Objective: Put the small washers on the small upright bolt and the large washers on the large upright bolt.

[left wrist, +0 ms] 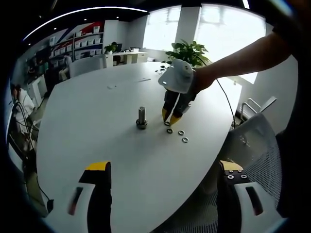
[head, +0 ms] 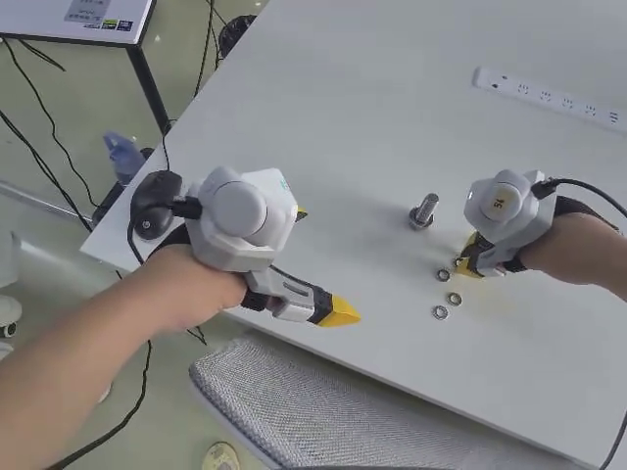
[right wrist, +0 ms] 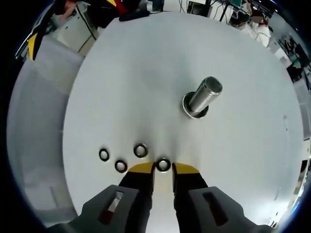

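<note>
My left gripper (left wrist: 164, 169), left in the head view, hangs wide open off the table (head: 372, 117) edge, parked clear. At centre the bolt (head: 423, 211) stands upright so washers can drop over it. Lower right lie three loose washers (head: 455, 299). My right gripper (head: 467, 268), tip-down, pinches the fourth washer (right wrist: 163, 165) flat on the table, likely to lift it.

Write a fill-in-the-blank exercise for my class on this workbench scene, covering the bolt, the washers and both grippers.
1. In the right gripper view, ____ washers lie on the white table.
2. The bolt stands ____ on the table.
3. One washer lies between the ____ jaw tips of the right gripper.
4. The left gripper has its jaws wide ____.

Missing words: four; upright; yellow; open.
</note>
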The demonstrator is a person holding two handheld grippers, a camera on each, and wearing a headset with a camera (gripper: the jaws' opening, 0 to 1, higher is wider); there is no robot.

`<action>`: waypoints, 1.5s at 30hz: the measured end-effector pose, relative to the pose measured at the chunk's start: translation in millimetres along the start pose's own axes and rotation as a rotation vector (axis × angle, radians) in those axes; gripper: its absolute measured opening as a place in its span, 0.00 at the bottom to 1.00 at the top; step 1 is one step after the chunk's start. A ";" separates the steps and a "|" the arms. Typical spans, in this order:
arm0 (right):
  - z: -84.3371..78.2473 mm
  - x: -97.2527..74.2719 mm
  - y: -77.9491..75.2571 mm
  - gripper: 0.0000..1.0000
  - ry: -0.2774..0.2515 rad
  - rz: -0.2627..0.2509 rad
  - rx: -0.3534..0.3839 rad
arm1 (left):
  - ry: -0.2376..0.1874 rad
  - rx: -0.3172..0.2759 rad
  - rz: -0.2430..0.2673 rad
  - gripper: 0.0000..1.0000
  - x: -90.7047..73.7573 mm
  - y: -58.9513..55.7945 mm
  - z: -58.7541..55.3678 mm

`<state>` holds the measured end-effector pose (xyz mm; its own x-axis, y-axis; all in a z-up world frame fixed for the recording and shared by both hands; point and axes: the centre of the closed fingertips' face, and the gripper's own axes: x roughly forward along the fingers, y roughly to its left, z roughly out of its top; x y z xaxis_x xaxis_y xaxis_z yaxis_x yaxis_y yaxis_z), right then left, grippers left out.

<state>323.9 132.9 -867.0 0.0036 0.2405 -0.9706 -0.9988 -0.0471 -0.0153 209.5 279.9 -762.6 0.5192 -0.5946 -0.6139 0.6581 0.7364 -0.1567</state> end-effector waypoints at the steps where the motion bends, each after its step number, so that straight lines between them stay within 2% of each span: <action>1: -0.1 0.0 0.2 0.15 0.001 -0.002 -0.001 | 0.001 -0.002 0.001 0.90 -0.3 0.1 -0.5; 7: -0.3 0.2 1.0 0.14 0.006 -0.013 0.008 | 0.003 0.002 0.002 0.90 -1.8 0.0 -1.9; 15: 0.0 0.6 0.8 0.13 0.063 -0.031 0.028 | 0.004 0.001 0.001 0.89 -2.4 -1.7 -2.1; 20: -0.9 -1.2 -0.2 0.12 0.047 -0.025 0.055 | 0.015 0.007 -0.002 0.88 -2.7 -2.8 -2.7; 23: 2.5 -6.2 -2.9 0.12 0.020 -0.032 0.078 | 0.016 0.011 -0.005 0.88 -1.9 -3.0 -1.6; 27: 0.7 -14.5 -3.5 0.12 0.018 -0.033 0.090 | 0.019 0.018 -0.007 0.88 0.4 -3.2 1.2; 40: -19.8 -40.9 5.2 0.12 -0.003 -0.032 0.160 | 0.005 0.032 -0.031 0.88 9.8 -2.2 15.4; 45: -30.4 -50.9 1.9 0.12 -0.020 -0.039 0.208 | 0.000 0.037 -0.038 0.87 12.9 1.1 19.5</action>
<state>323.2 91.1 -824.8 0.0434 0.2572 -0.9654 -0.9866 0.1631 -0.0009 227.6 266.8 -755.6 0.4933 -0.6219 -0.6083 0.6973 0.7007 -0.1509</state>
